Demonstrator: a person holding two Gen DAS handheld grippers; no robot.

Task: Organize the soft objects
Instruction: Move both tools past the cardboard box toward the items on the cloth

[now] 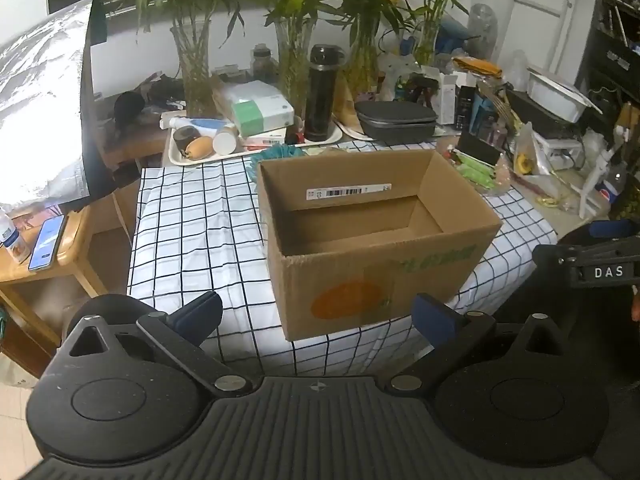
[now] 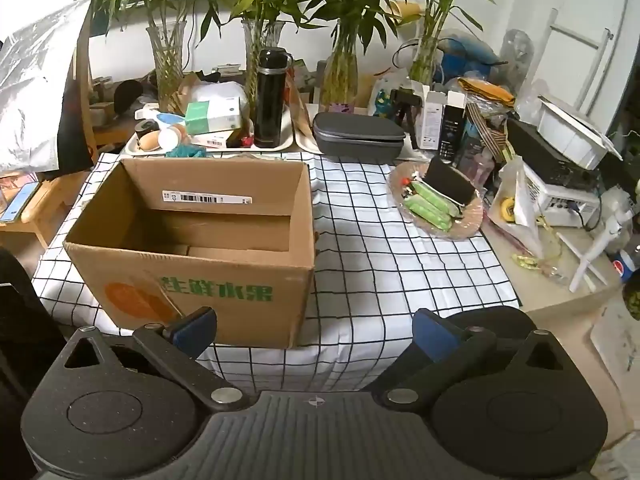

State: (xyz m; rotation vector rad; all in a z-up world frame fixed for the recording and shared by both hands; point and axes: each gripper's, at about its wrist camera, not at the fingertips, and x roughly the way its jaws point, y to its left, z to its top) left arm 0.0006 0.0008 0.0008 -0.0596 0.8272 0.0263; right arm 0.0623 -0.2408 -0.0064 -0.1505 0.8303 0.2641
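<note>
Left gripper (image 1: 318,316) fingers spread wide, nothing between; right gripper (image 2: 314,330) likewise agape and bare; box (image 2: 192,276) just ahead of both, open-topped, its floor partly hidden by the near wall; teal soft thing (image 2: 186,151) behind box, mostly hidden; green packets (image 2: 430,204) on plate (image 2: 468,228) right of box.

teal cloth (image 1: 276,154): mostly hidden behind box (image 1: 376,280) | box label print: blurred
</note>
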